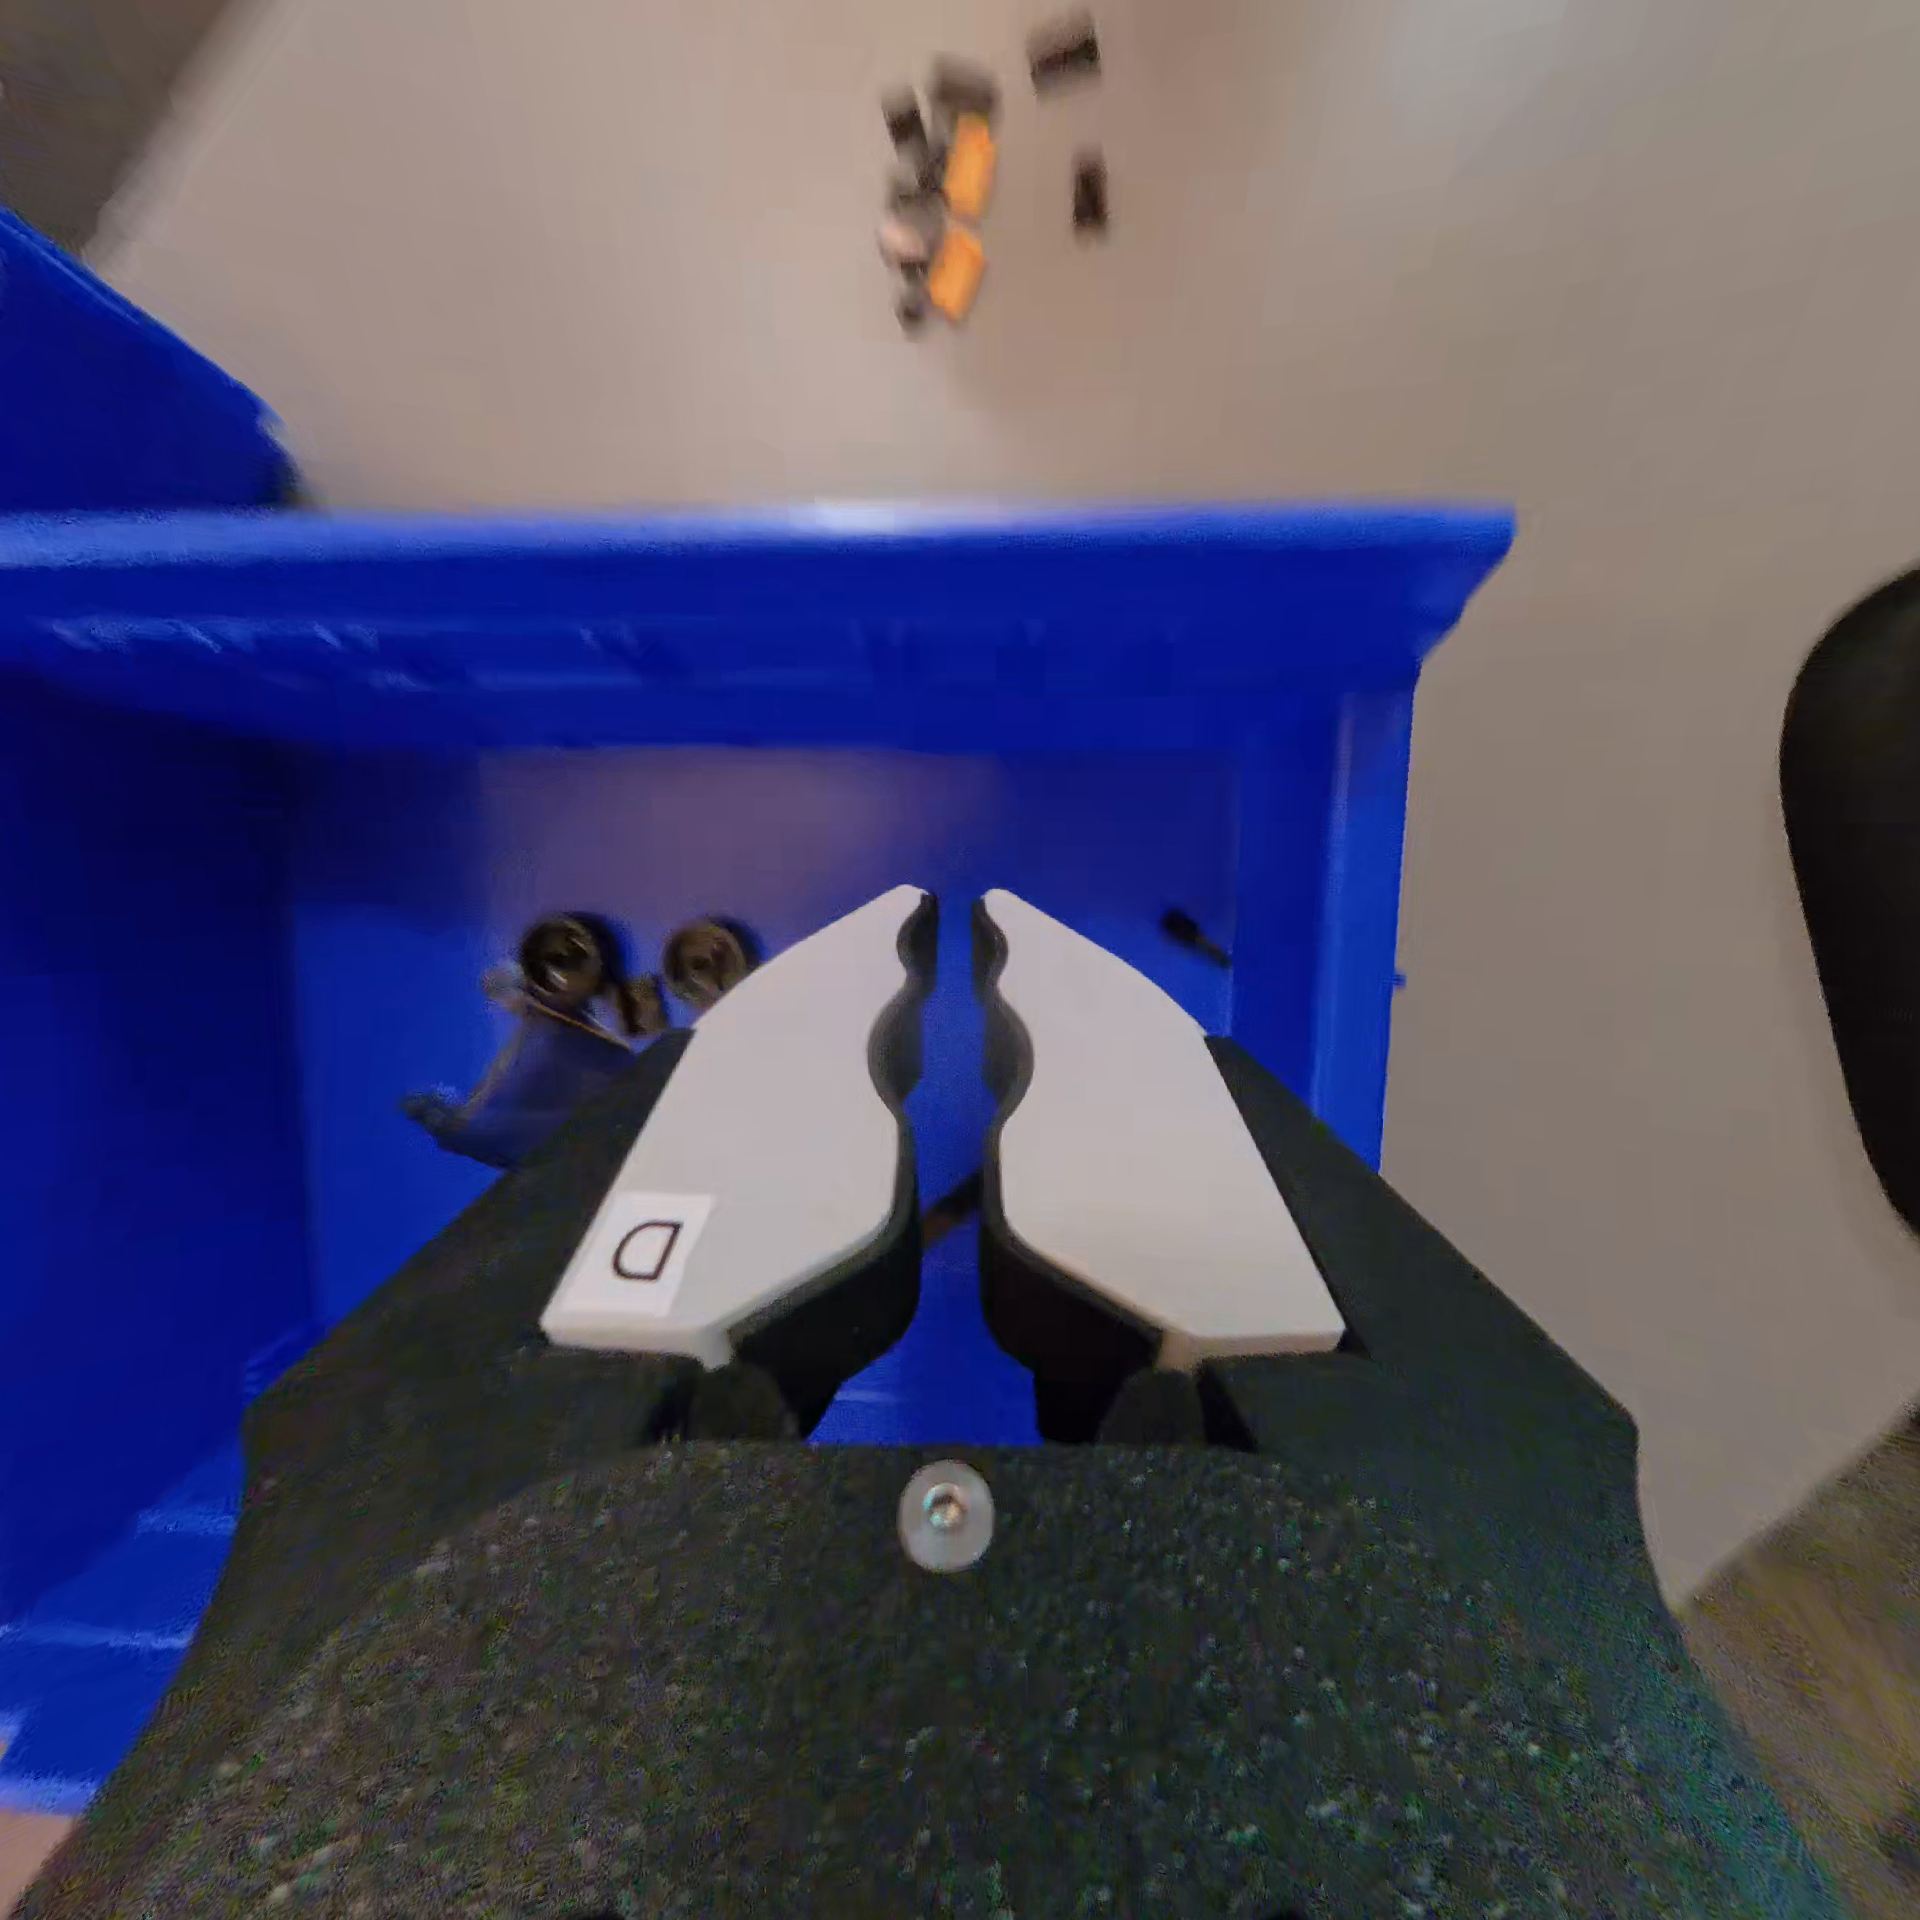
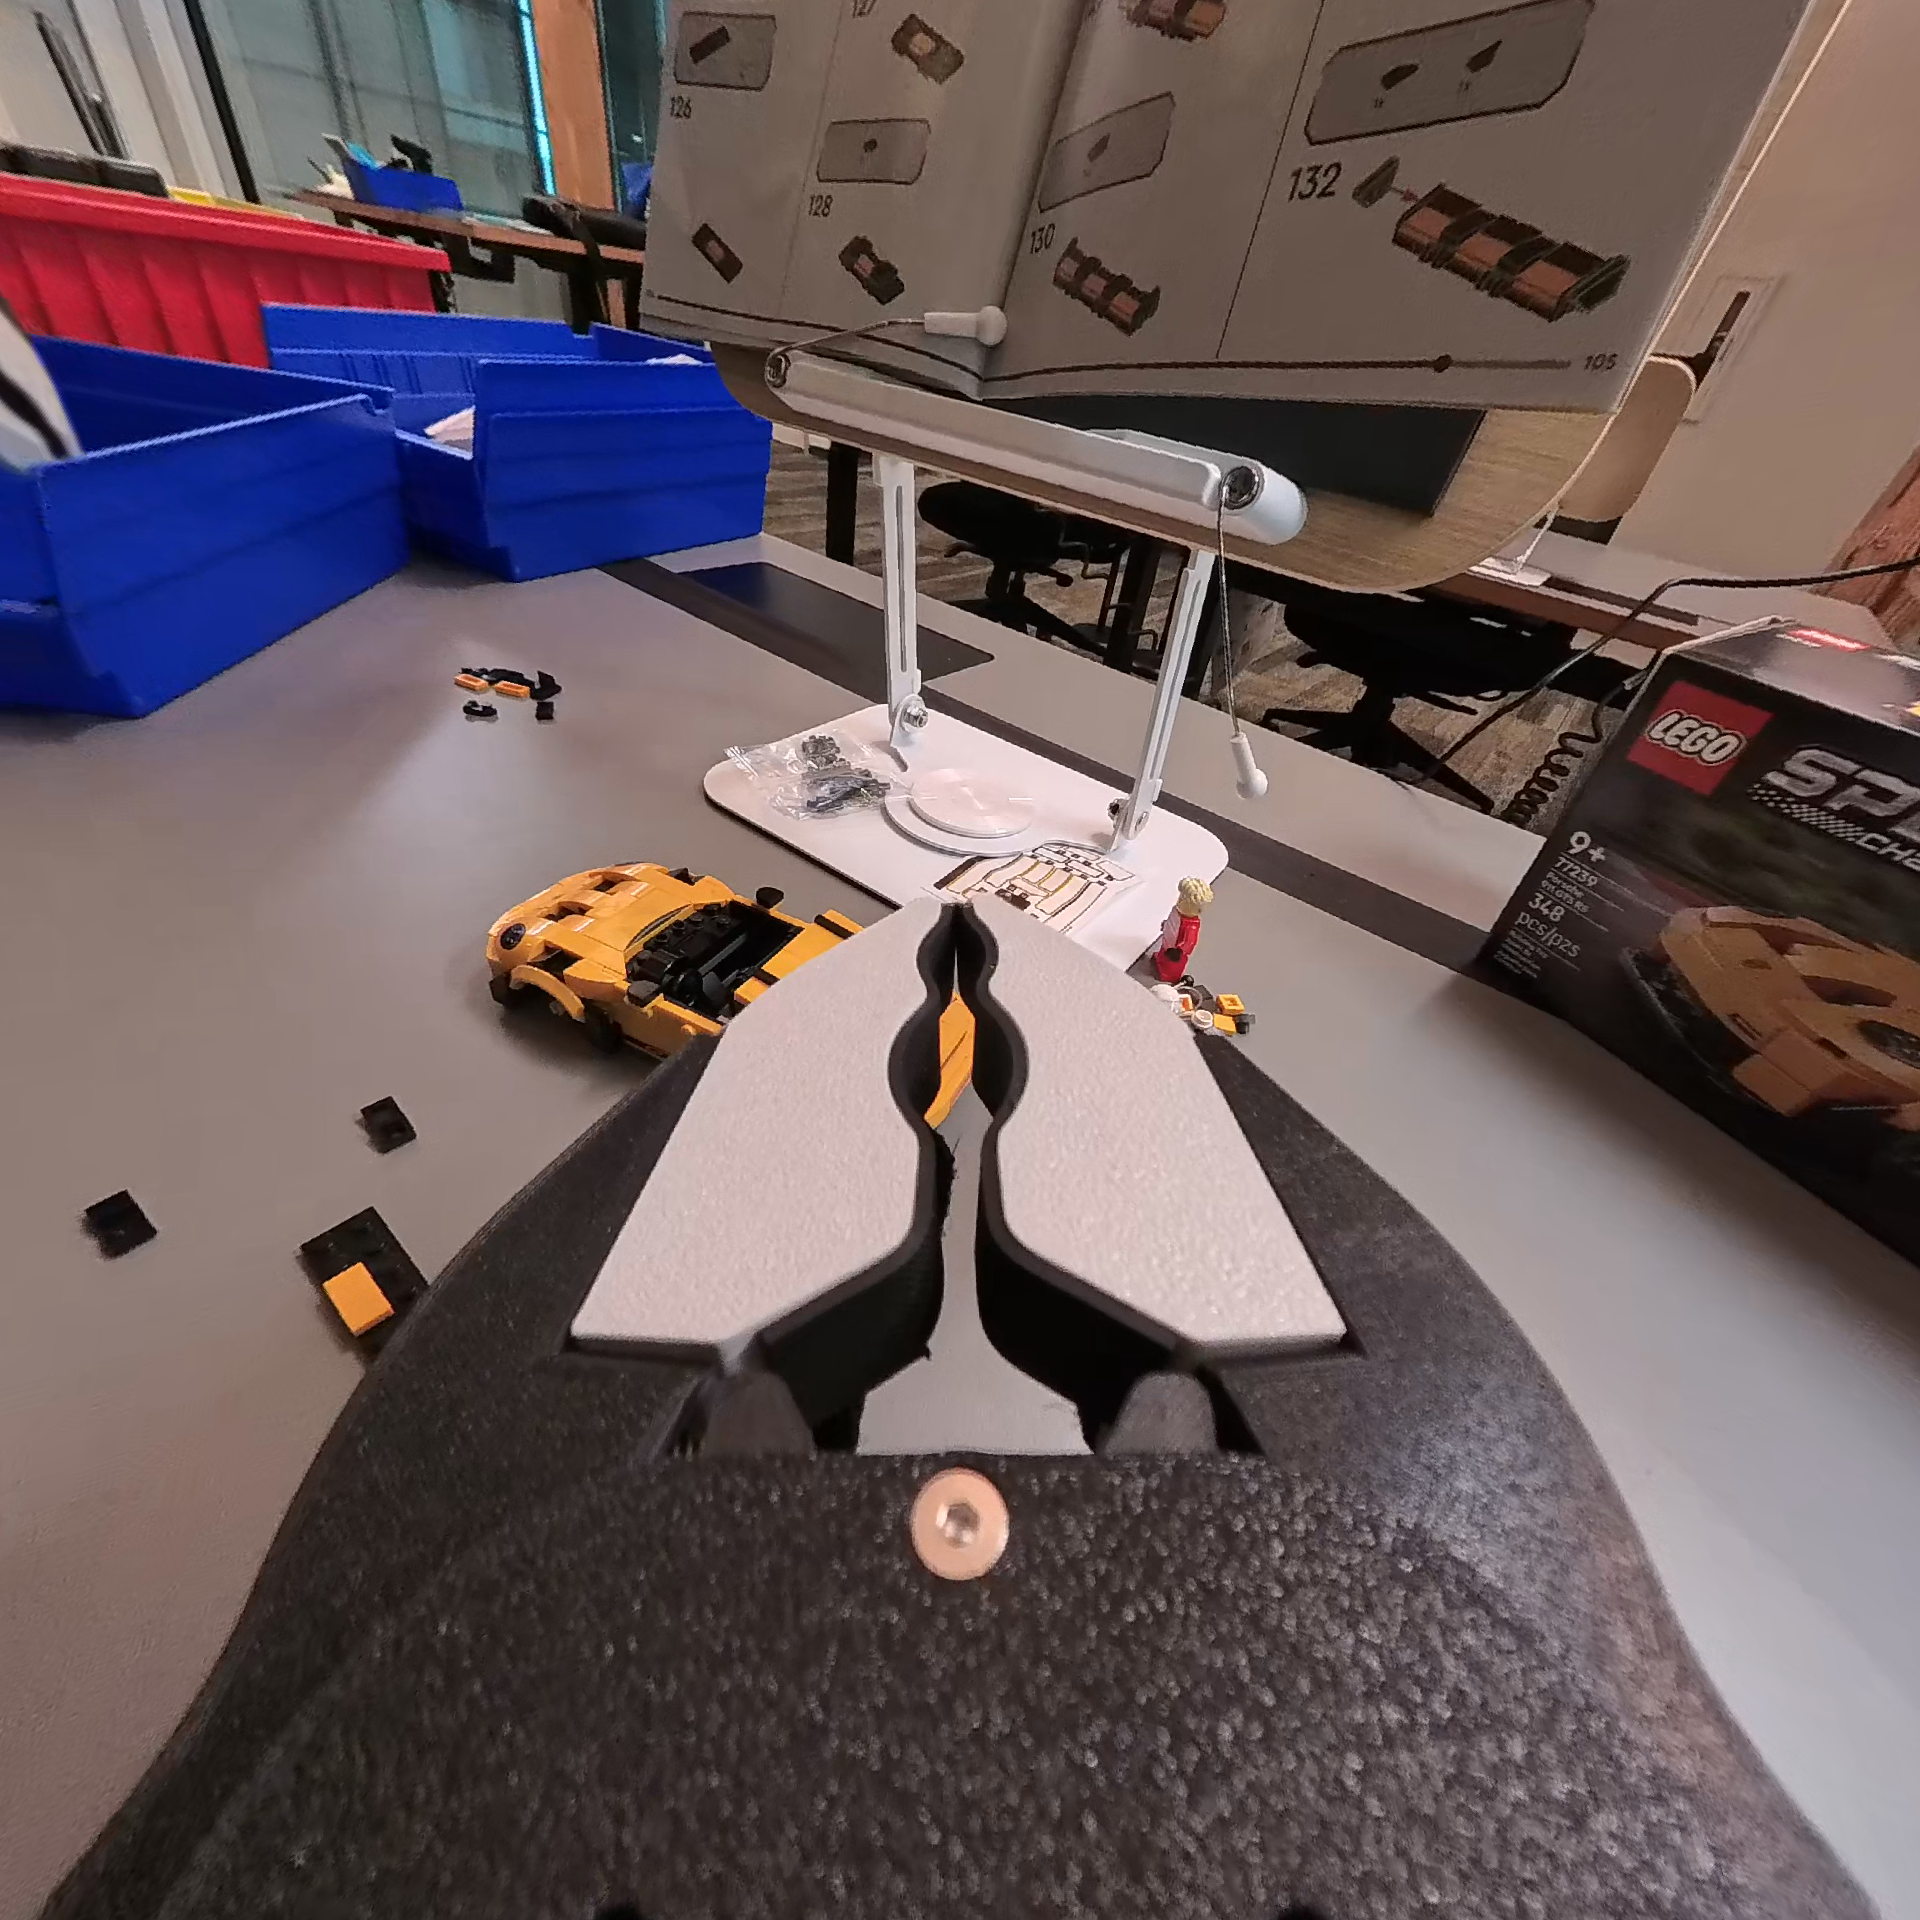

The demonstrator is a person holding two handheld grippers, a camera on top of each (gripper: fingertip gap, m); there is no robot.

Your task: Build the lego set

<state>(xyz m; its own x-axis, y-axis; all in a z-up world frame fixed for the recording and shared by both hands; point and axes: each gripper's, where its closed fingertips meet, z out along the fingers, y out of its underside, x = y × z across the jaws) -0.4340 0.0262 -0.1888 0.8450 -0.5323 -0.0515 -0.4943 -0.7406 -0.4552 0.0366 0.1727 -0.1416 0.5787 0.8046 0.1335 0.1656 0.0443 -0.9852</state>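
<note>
Left claw slightly parted over blue bin, seemingly empty

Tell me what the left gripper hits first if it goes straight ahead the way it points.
Most likely the floor of the blue bin: the left gripper points down into it with nothing between the fingertips. The two dark wheels sit left of that line. Motion blur leaves depth unclear.

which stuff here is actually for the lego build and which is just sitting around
For the build:
yellow lego car
loose black and orange plates
instruction booklet
minifigure
bag of small parts
wheels in the blue bin

Lying about:
red bin
lego box
office chairs
</note>
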